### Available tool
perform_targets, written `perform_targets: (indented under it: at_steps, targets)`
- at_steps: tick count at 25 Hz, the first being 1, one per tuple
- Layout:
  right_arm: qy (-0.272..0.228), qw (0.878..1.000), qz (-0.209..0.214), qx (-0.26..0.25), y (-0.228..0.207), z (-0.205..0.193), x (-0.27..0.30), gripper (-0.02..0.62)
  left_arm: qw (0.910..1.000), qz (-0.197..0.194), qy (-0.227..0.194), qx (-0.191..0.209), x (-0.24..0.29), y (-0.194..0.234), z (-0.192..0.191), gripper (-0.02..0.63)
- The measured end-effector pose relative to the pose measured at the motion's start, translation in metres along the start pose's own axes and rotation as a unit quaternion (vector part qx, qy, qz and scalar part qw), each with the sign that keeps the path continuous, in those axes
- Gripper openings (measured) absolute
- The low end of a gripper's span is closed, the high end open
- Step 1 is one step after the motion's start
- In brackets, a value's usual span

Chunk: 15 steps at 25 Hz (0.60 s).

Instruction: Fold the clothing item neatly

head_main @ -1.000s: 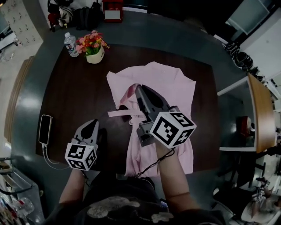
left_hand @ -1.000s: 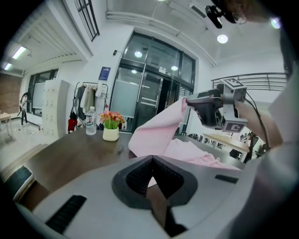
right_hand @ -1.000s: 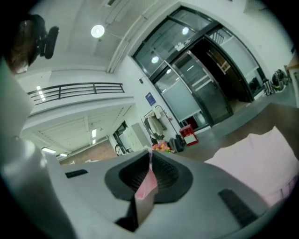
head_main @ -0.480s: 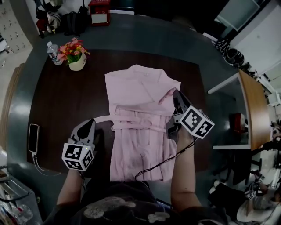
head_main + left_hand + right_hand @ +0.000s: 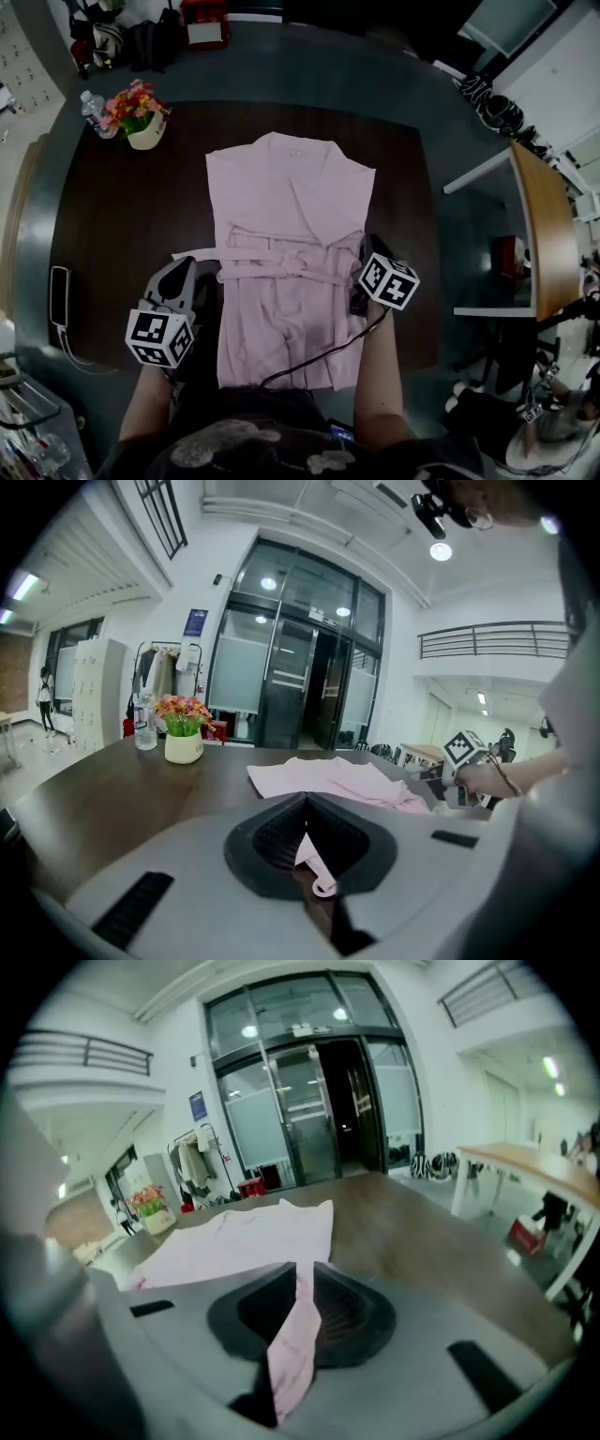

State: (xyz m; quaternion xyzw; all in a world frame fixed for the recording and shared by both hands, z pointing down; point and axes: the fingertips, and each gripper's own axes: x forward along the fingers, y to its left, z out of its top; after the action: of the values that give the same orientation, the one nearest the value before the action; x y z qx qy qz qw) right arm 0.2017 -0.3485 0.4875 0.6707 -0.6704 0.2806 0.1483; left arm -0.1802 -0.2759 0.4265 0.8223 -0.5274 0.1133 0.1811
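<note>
A pink robe-like garment lies spread on the dark brown table, collar at the far side, its belt across the waist. My left gripper sits at the garment's left and is shut on the belt's end. At the garment's right edge by the waist, my right gripper has a strip of pink cloth between its jaws. Those jaws have just been opening a little, and the cloth is still pinched. The spread garment lies ahead of it.
A flower pot and a water bottle stand at the table's far left corner. A phone on a cable lies at the left edge. Bags and a red box sit beyond the table; a wooden desk stands to the right.
My right gripper swept from above the garment's middle out to its right edge and down, drawing the right front panel flat. The left gripper shifted slightly left with the belt end.
</note>
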Motion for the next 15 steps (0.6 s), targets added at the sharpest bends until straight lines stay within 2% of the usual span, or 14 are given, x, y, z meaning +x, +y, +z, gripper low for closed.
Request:
perform_targets:
  at_steps: [2, 4, 7, 9, 11, 12, 13, 14, 15]
  targets:
    - [-0.021, 0.995, -0.008, -0.093, 0.012, 0.008, -0.011, 0.034, 1.0, 0.003, 0.0, 0.001, 0.0, -0.001, 0.0, 0.011]
    - [-0.024, 0.984, 0.034, -0.175, 0.042, 0.004, -0.017, 0.037, 1.0, 0.005, -0.001, 0.001, 0.0, -0.003, 0.001, 0.009]
    - [0.012, 0.958, 0.114, -0.262, 0.092, -0.021, -0.005, 0.109, 1.0, 0.004, -0.001, 0.0, -0.002, -0.008, 0.001, 0.011]
    - [0.05, 0.942, 0.123, -0.308, 0.107, -0.04, 0.01, 0.126, 1.0, 0.004, 0.001, 0.0, -0.004, -0.01, -0.001, 0.011]
    - [0.085, 0.937, 0.112, -0.318, 0.111, -0.051, 0.02, 0.124, 1.0, 0.004, 0.005, 0.0, -0.006, -0.012, -0.003, 0.009]
    - [0.097, 0.941, 0.104, -0.308, 0.111, -0.053, 0.022, 0.107, 1.0, 0.005, 0.007, 0.001, -0.007, -0.012, -0.004, 0.011]
    - [0.101, 0.945, 0.095, -0.296, 0.11, -0.051, 0.022, 0.034, 0.9999, 0.006, 0.008, 0.002, -0.009, -0.012, -0.005, 0.011]
    - [0.097, 0.949, 0.088, -0.287, 0.108, -0.046, 0.022, 0.008, 0.9999, 0.008, 0.01, 0.003, -0.01, -0.012, -0.005, 0.011]
    - [0.089, 0.952, 0.083, -0.282, 0.107, -0.039, 0.021, 0.008, 0.9999, 0.01, 0.01, 0.004, -0.011, -0.011, -0.005, 0.009]
